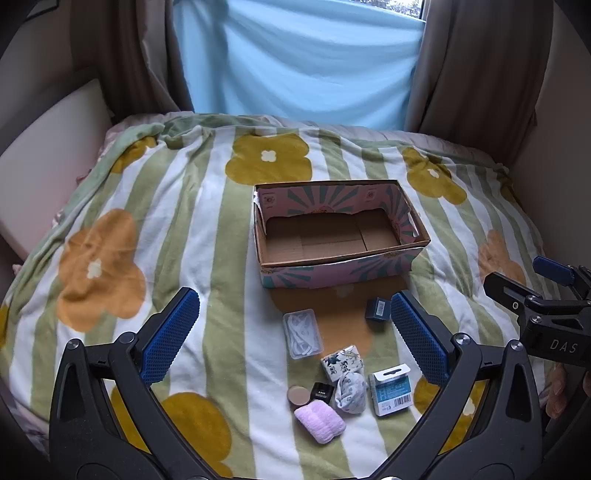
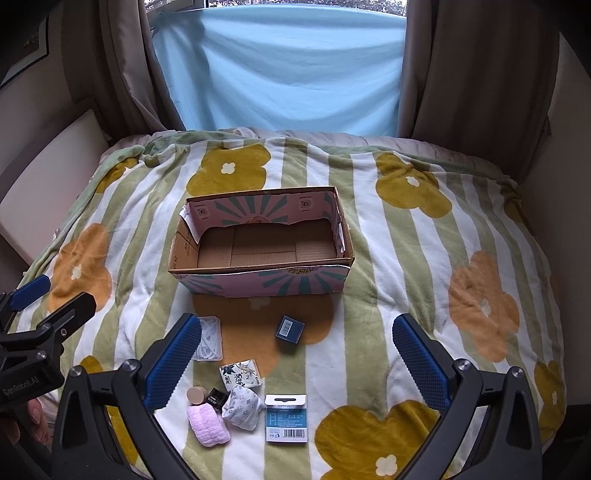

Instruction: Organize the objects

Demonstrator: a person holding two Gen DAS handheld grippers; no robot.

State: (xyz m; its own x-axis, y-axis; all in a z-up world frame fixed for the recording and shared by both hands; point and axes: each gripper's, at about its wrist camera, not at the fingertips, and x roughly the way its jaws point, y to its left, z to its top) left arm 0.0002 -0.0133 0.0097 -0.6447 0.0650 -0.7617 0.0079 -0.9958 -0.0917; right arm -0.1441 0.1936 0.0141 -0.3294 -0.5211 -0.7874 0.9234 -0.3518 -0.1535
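Floral blanket [image 2: 369, 258] under cardboard box [image 2: 258, 273], nothing inside.

A bed filled most of both views, covered by a fleece blanket [image 1: 177, 229] striped green and white with large mustard and orange flowers. At twelve o'clock a pale blue sheet [image 2: 280, 70] hung across the window [image 2: 295, 3], where daylight and foliage showed in a thin strip above it. Brown curtains [image 2: 476, 74] flanked it at eleven and one o'clock. At nine o'clock a cream padded panel [image 1: 48, 162] stood beside the bed.
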